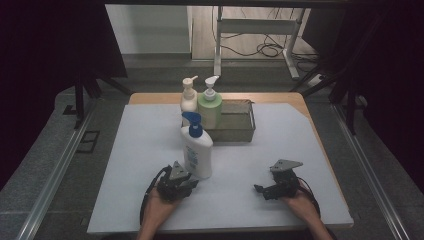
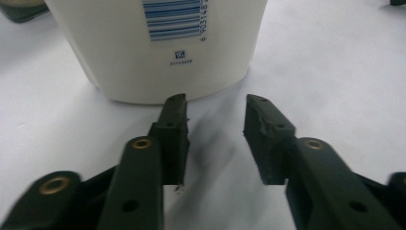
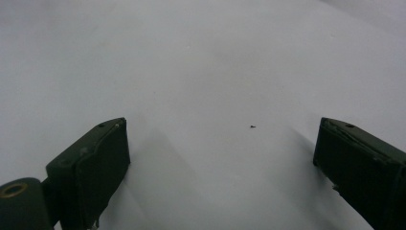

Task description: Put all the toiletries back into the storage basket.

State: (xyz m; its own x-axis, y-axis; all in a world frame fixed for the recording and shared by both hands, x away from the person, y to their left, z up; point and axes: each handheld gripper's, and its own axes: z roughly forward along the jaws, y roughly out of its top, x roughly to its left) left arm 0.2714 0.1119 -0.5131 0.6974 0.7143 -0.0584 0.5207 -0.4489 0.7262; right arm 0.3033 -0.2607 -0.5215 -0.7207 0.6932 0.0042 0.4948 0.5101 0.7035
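A white pump bottle with a blue pump head stands upright on the white board; its base and barcode fill the top of the left gripper view. My left gripper rests just in front of that base, open, nothing between its fingertips. My right gripper lies on the board at the right, jaws wide apart over bare white surface. Behind, a green pump bottle and a cream pump bottle stand at the left end of a grey metal tray.
The board lies on a wooden table whose edge shows at the back. Metal rails run along both sides. A white frame and cables sit on the floor beyond.
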